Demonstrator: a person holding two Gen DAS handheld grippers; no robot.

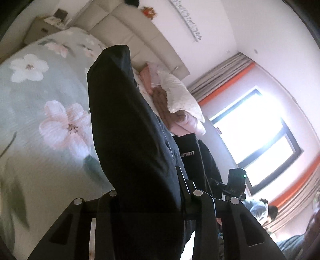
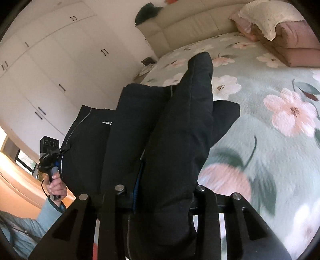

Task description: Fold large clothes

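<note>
Here, over a bed (image 2: 270, 140) spread with a flowered quilt, a person lifts a large black jacket (image 2: 176, 130) with a handheld gripper in each hand. The left gripper (image 1: 148, 200) is closed on a thick fold of the dark cloth, which fills the space between its fingers and rises away toward the far headboard (image 1: 124, 30). The right gripper (image 2: 160, 196) is likewise clamped on a padded fold, with a strip of blue lining showing beside its left finger. The jacket hangs bunched between the two tools, part of it draped toward the near edge of the quilt; how much rests on the bed cannot be told.

The step in hand looks like carrying the garment up and out so it can be laid flat. To do it well, both grips should hold firm while the hands draw apart evenly, taking the slack out before the cloth is lowered onto open quilt, well clear of the pink bedding and lace-covered pillow (image 2: 270, 18) stacked at the far right. A white wardrobe (image 2: 40, 70) stands at left.
</note>
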